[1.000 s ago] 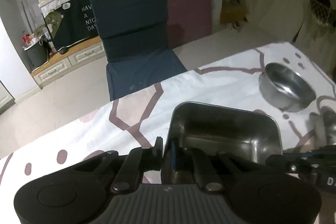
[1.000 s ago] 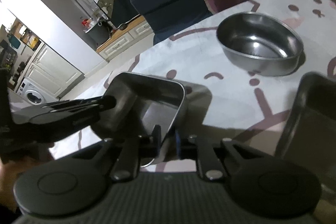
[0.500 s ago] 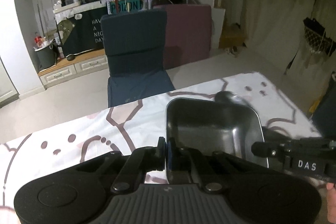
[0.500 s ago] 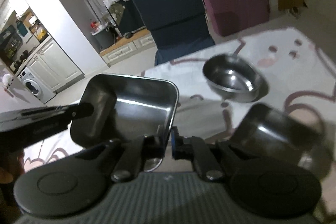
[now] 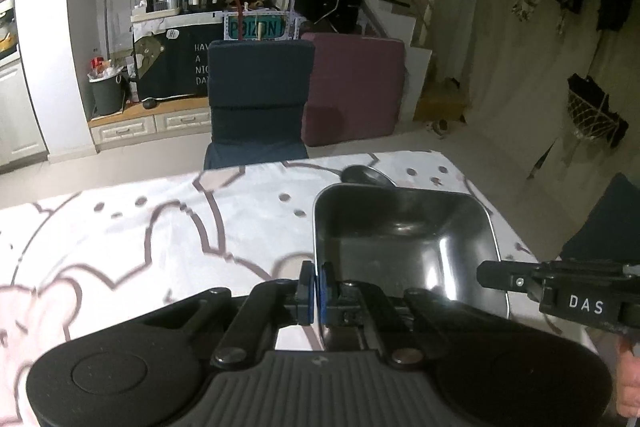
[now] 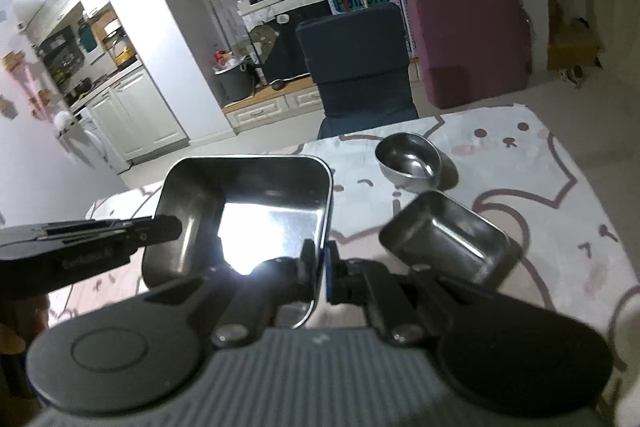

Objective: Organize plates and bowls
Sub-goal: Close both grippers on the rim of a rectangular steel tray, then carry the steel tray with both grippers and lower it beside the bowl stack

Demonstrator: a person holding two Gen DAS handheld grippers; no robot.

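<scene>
Pinching opposite rims of one rectangular steel tray [image 6: 244, 211] — left hand-held gripper [image 5: 316, 293] on its left edge, right hand-held gripper [image 6: 318, 271] on its right edge, both pressed tight. Hanging above the worktop [image 6: 560, 211], hollow side up, long axis running away from the cameras. Lying below: one smaller rectangular tray [image 6: 448, 239], tilted, and one round bowl [image 6: 410, 161] beyond — three vessels. Standing past the worktop: navy chair [image 5: 258, 99], maroon cushion [image 5: 356, 87].
</scene>
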